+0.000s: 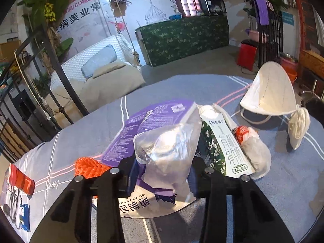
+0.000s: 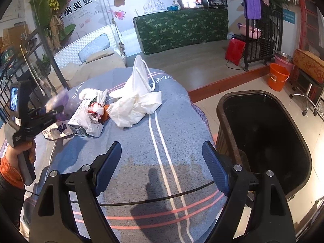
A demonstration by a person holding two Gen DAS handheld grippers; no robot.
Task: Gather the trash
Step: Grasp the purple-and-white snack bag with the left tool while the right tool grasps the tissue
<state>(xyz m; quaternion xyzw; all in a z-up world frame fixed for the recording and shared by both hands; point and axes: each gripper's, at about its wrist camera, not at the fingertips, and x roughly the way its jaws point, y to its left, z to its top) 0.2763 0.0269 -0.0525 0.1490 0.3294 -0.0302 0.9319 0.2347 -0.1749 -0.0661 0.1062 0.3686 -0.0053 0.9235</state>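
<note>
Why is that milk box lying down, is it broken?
The milk carton lies tipped on its side on the table, its top crumpled, among crumpled white paper and a white face mask. It looks like used trash. No spill shows.

The left gripper (image 1: 162,174) pinches a crumpled clear plastic bag (image 1: 168,149) over a purple-and-white foil pouch (image 1: 141,121). Right of it lies a green-and-white milk carton (image 1: 222,145); far right, a white face mask (image 1: 271,93).

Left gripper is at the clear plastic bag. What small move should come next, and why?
Probably lift: the left gripper has its jaws closed around the clear plastic bag, which lies on the purple packet. Raising it slightly would free it for the black bin.
</note>
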